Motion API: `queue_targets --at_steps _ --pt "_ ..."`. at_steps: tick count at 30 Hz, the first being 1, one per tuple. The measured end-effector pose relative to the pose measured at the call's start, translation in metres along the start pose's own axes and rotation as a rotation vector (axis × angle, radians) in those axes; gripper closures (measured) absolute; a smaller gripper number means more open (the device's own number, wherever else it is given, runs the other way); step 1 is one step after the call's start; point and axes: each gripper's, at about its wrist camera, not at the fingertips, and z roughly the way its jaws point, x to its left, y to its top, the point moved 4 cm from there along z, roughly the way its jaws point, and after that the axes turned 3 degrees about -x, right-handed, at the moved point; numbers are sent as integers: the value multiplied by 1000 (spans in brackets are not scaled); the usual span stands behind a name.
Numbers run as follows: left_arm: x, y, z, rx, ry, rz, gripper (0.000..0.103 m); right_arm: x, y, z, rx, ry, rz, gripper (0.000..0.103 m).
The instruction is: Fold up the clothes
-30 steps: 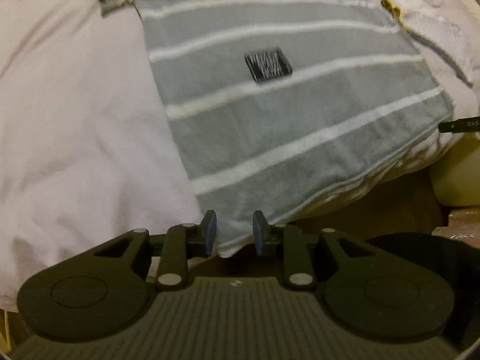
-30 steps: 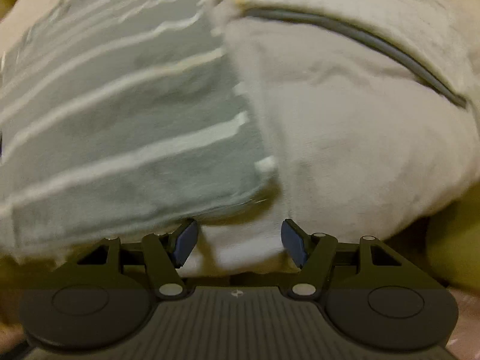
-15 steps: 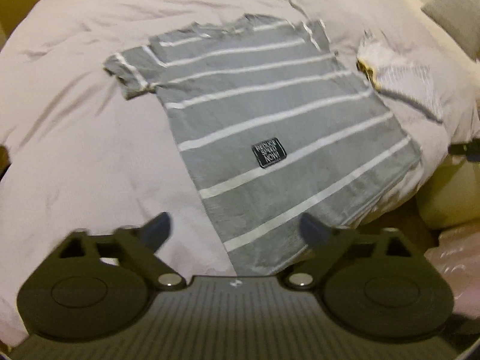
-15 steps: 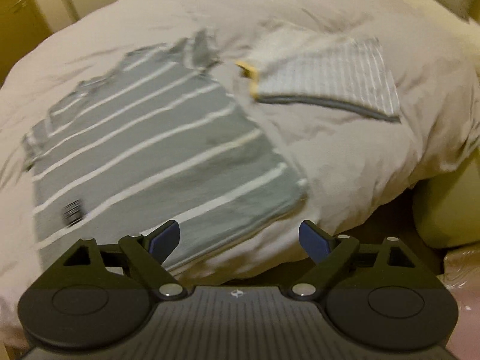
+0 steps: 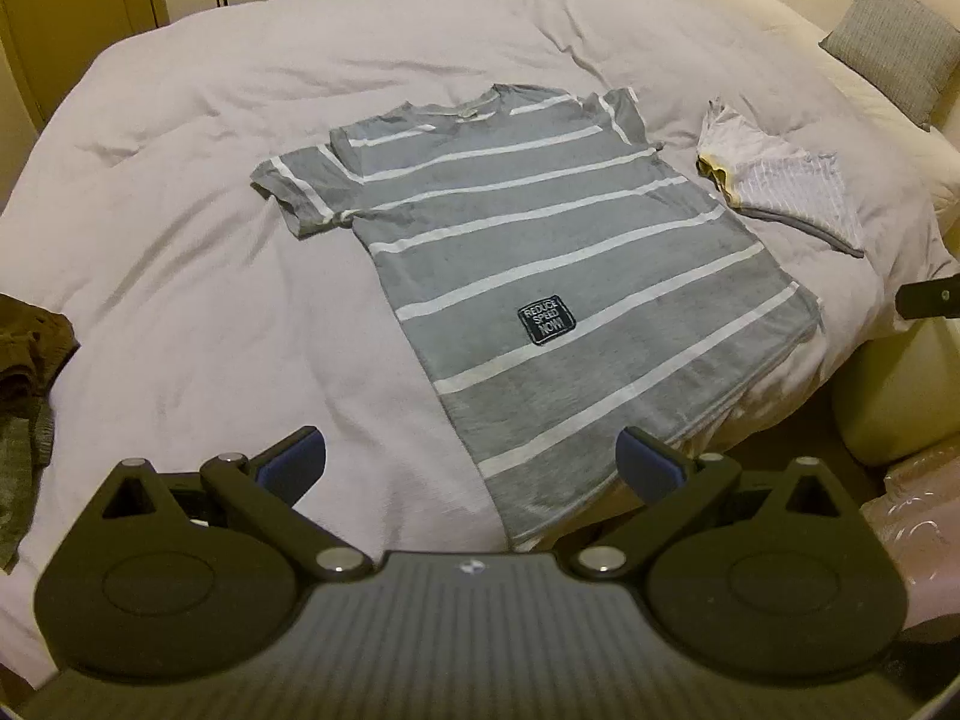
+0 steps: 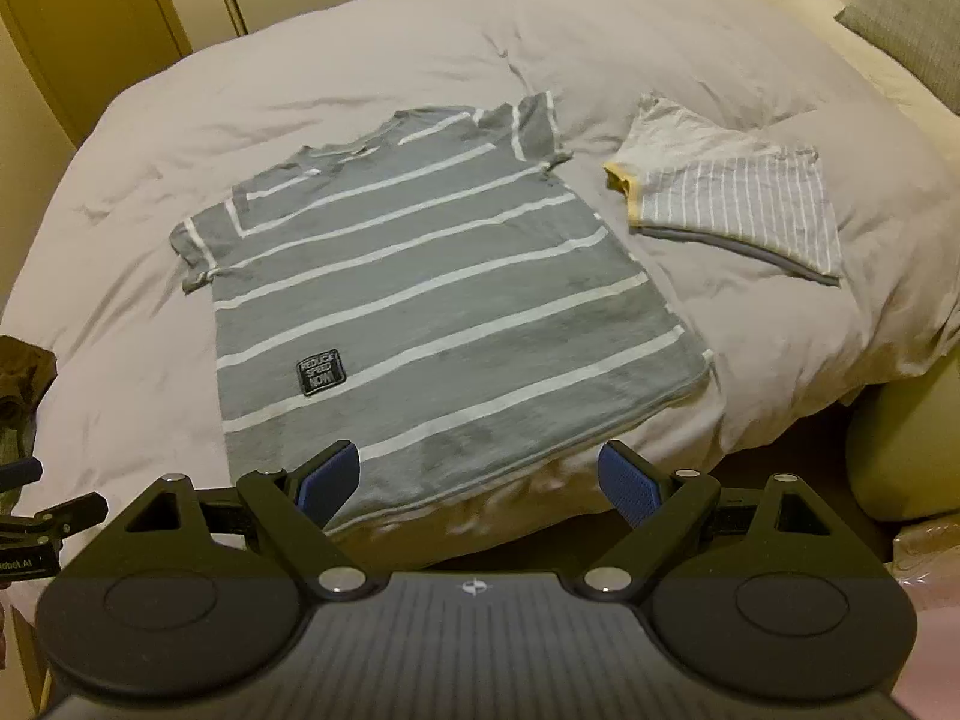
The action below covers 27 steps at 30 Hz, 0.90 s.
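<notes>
Spread flat, face up, on the bed [image 5: 180, 276]: grey striped T-shirt [image 5: 540, 276], collar away from the jaws, hem nearest and draped over the bed's front edge. Ahead of the left gripper [image 5: 471, 465] and slightly to its right; ahead of the right gripper [image 6: 480, 483] and slightly to its left. Beyond the shirt's far side, well right of both sets of jaws, a folded pale striped garment [image 6: 738, 210], apparently finished.

Risks from here, as a judgement: pinching the duvet along with a sleeve or side seam, since cover and shirt lie flush; dragging the hem further off the edge if one side gets lifted alone, with the overhang pulling the cloth down; an uneven fold if the two grips land at unequal heights along the shirt. Dark clothing [image 5: 24, 360] far left of the jaws, possibly a waiting pile, hard to tell at the frame's rim.

Pose: both grippers held back from the bed and raised, tilted down toward the hem, side by side. Jaws of both spread wide, holding nothing, touching no cloth.
</notes>
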Motion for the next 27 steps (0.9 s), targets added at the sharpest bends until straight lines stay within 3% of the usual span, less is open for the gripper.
queue_targets --at_steps 13,18,27 --pt "26 -11 -19 -31 12 -34 2 27 -5 -8 -20 -11 -51 15" --pt "45 -14 -22 -33 52 -46 2 48 -11 1 15 17 -60 15" --pt "85 27 13 -46 78 -192 2 55 36 42 20 36 -100 15"
